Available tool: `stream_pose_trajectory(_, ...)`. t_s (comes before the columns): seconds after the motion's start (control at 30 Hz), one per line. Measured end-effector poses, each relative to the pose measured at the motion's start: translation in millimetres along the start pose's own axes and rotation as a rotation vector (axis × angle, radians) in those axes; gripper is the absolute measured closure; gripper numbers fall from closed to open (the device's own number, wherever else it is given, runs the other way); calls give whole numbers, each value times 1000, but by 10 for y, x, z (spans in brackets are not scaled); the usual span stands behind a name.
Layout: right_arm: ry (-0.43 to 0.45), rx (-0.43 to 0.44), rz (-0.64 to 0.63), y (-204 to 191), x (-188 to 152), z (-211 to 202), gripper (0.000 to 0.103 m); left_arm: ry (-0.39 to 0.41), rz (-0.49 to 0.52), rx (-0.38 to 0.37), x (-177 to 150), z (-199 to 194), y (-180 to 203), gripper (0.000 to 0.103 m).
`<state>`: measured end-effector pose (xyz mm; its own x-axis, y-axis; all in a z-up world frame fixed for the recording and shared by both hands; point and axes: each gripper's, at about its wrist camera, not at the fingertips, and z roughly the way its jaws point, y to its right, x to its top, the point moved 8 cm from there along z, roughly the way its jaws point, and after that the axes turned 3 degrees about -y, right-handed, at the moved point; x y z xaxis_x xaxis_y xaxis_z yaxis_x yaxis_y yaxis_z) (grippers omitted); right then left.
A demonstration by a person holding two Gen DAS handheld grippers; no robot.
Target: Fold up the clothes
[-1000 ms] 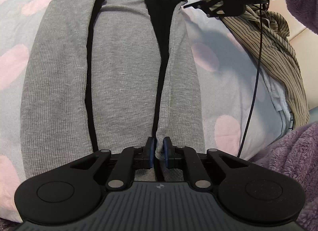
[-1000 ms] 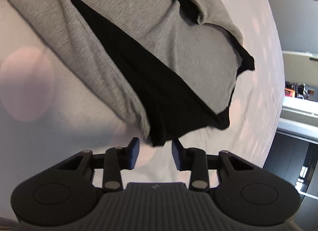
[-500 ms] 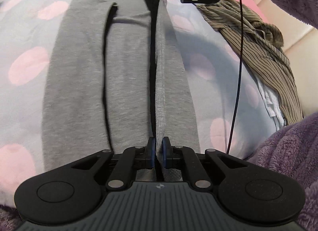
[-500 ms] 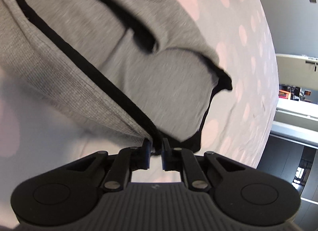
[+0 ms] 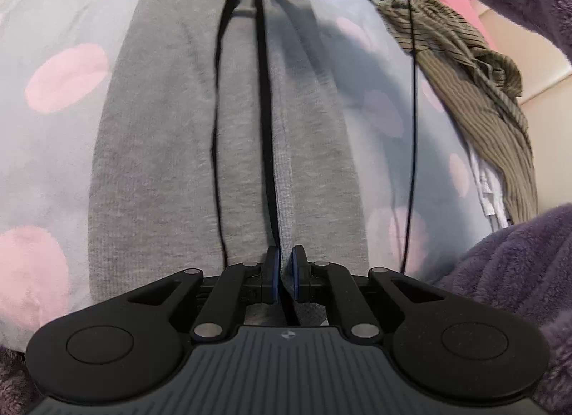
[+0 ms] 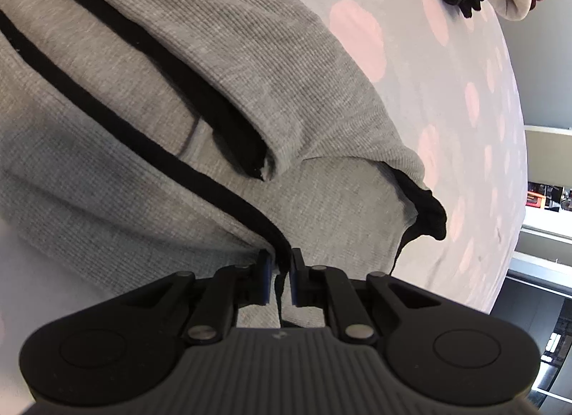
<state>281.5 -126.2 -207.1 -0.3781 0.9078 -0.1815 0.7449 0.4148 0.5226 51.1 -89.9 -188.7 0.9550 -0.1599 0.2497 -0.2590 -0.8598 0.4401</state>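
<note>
Both claws pinch the grey garment (image 5: 171, 150) by its black-trimmed edge: left claw (image 5: 285, 273) at the near end, right claw (image 6: 279, 281) at the far end, over the bed (image 5: 64, 75). Risk: thin bite slips under tension, or uneven pull skews the fold.

A bed sheet (image 5: 64, 150), pale lavender-grey with pink spots, fills most of both views. At the right edge of the left wrist view stands a cream wall or headboard (image 5: 550, 82). In the right wrist view, a grey wall (image 6: 536, 21) occupies the upper right, with white shelving (image 6: 547, 232) and dark furniture (image 6: 536, 325) below it.
</note>
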Motion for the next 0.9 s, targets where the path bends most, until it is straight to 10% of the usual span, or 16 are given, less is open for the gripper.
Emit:
stream_pose_trajectory(0.1,-10,-38,53,49,-14,-66,71,-4,-12,0,-8,2,-29,98)
stream_pose_trajectory(0.33,-34,-59,403,32,-121,-574,69,12,-72,-57,-24,11,-100,98)
stream_pose_trajectory(0.73,81,145,1230,-1631,288,-1859,52,54,-86,-175,-47,-80,-135,87)
stream_pose_trajectory(0.9,137,144,1122,-2323,912,-2214,45,50,-85,-165,-129,-140,-144,66)
